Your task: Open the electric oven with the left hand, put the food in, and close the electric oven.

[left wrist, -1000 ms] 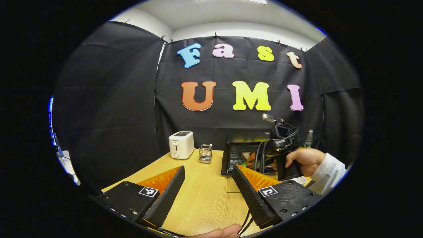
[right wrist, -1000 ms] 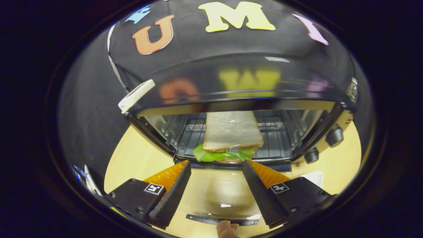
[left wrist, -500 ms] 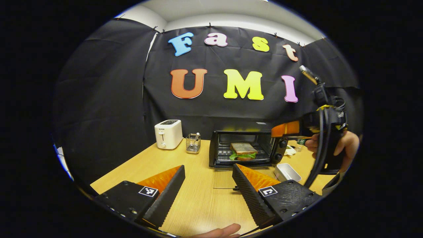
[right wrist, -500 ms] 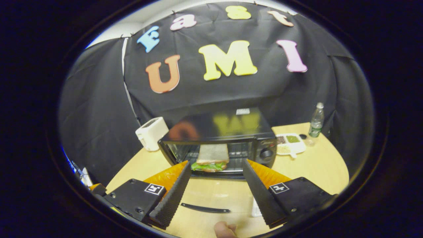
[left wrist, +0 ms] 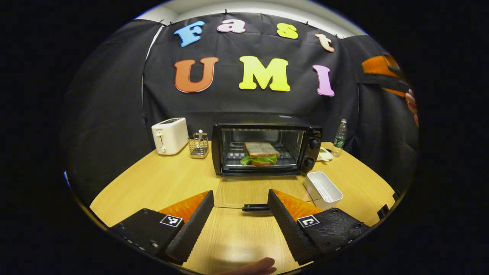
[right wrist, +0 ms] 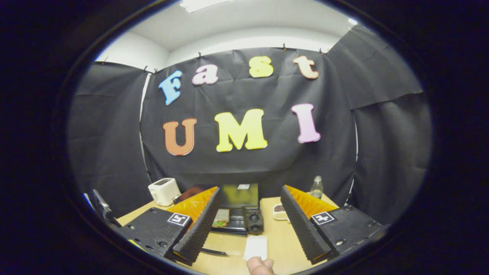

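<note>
The black electric oven stands at the back of the wooden table, its glass door folded down flat with the handle toward me. A sandwich with green lettuce lies on the rack inside. My left gripper is open and empty, low over the table just in front of the door handle. High at the right edge, my right gripper is held by a hand. In the right gripper view, the right gripper is open and empty, far above and back from the oven.
A white rectangular tray lies right of the open door. A white toaster and a wire holder stand left of the oven. A water bottle and a small dish sit behind its right side.
The right gripper has drawn back and risen well away from the oven, leaving the sandwich on the rack. The left gripper view has swung to face the open oven squarely.
</note>
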`<state>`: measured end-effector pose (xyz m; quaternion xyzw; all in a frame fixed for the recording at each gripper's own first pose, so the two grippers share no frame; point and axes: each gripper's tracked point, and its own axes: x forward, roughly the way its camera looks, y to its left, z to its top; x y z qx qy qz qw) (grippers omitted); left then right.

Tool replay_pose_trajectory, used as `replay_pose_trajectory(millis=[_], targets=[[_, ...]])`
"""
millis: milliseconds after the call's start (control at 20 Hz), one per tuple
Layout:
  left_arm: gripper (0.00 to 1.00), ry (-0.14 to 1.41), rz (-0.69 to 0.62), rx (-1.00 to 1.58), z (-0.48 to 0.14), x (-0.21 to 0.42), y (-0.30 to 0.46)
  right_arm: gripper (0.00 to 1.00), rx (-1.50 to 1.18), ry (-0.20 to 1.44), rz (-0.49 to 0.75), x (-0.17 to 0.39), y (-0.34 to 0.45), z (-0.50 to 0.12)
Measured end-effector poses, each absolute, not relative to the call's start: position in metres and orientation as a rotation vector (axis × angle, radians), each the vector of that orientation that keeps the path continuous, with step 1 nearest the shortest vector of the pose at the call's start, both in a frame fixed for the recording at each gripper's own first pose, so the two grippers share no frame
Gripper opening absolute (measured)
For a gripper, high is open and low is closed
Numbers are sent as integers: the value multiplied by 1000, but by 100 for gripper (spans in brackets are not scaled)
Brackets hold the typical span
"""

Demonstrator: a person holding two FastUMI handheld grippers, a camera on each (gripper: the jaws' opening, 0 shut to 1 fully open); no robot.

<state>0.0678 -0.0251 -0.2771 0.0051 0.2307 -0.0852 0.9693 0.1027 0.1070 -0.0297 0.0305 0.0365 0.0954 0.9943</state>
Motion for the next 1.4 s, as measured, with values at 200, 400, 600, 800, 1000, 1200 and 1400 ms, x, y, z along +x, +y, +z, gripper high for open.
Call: replay_pose_trajectory(millis=[200,400,600,800,1000,1200,1400], targets=[[94,534,-205,2,-305,74,-58,89,59,-3,171,87,64,7],[94,623,-206,17,-346,76,-79,89,36,-37,121,70,16,14],[94,711,-219,42,-374,74,-97,90,67,-16,153,71,8,-5],[94,734,-235,44,-381,81,-110,89,65,-1,124,79,-16,-19],[94,783,-207,80,-392,87,-110,100,66,1,108,83,-24,-26],[94,802,-191,111,-392,89,-108,90,72,24,109,88,-25,-34],[94,793,-181,113,-394,87,-109,100,77,33,114,92,-26,-40]])
